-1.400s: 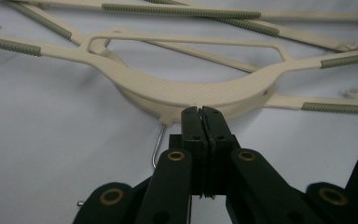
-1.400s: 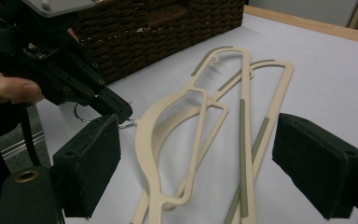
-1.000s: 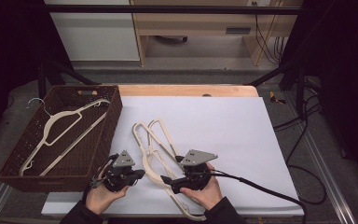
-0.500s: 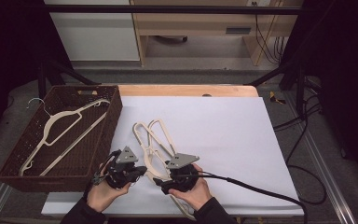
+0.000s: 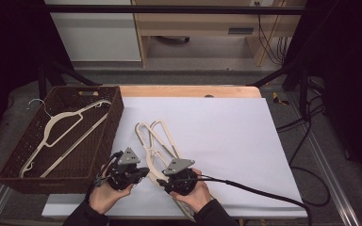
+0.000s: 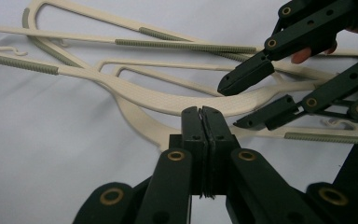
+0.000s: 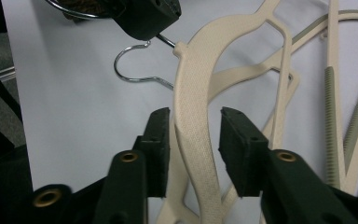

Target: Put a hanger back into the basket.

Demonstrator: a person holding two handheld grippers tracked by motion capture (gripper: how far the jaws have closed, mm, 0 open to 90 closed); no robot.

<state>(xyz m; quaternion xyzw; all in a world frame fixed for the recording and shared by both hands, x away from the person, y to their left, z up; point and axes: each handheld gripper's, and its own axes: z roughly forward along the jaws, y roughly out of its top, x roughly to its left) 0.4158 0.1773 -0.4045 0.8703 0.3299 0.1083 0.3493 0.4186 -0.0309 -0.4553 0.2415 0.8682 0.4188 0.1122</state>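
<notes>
Two cream plastic hangers (image 5: 158, 141) lie overlapped on the white sheet (image 5: 226, 136). My left gripper (image 5: 143, 171) is at the neck of the top hanger (image 6: 168, 100), its jaws (image 6: 203, 114) shut on that hanger's thin wire hook (image 7: 167, 42). A second chrome hook (image 7: 121, 70) lies beside it. My right gripper (image 5: 162, 181) straddles the top hanger's flat shoulder (image 7: 193, 84). Its jaws (image 7: 193, 140) have just been closing, and a small gap still shows by each pad. In the left gripper view its jaws (image 6: 256, 95) sit either side of that shoulder.
A dark wicker basket (image 5: 108, 136) at the left holds another cream hanger (image 5: 61, 127). The right gripper's black cable (image 5: 264, 193) trails off to the right over the sheet. A wooden table edge (image 5: 188, 91) runs along the far side.
My right gripper has moved left and down onto the hanger beside the left gripper, and its jaws have narrowed around the shoulder. The left gripper has stayed put.
</notes>
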